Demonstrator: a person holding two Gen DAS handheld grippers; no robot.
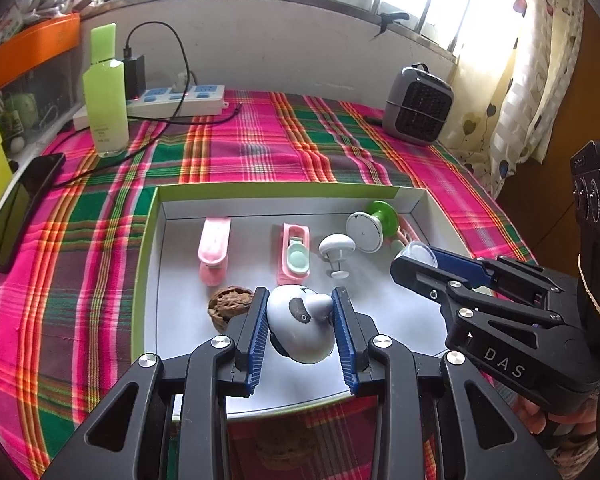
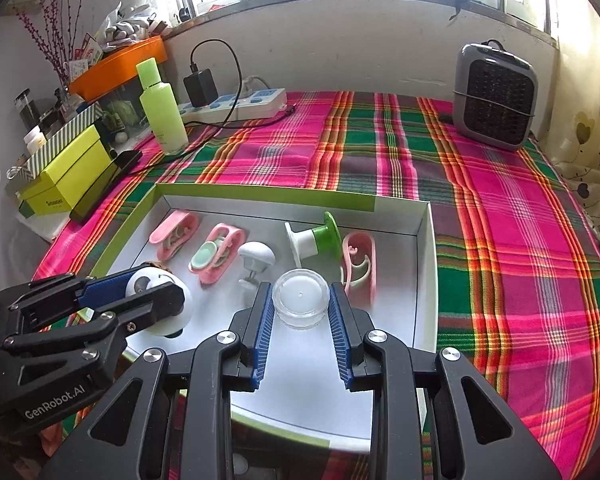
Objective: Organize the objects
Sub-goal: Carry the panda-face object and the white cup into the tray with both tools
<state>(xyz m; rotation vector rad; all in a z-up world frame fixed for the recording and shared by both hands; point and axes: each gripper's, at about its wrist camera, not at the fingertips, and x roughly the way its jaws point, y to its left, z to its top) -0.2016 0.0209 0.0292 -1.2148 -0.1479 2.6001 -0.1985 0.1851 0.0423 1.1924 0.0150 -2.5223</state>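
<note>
Panda figurine (image 1: 300,322) sits clamped in the left gripper (image 1: 300,308) over the tray's (image 1: 284,192) near edge; the right gripper (image 2: 300,300) is clamped on a clear round jar (image 2: 300,298) beside it. Already in the tray: pink clips (image 1: 214,250), a white knob (image 1: 336,250), a green-and-white spool (image 1: 370,224), a walnut (image 1: 228,306). Both held pieces look still unplaced

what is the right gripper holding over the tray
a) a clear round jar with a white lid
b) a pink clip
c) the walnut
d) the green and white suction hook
a: in the right wrist view the right gripper has its blue pads pressed on both sides of the clear round jar, while the walnut lies in the tray.
</note>
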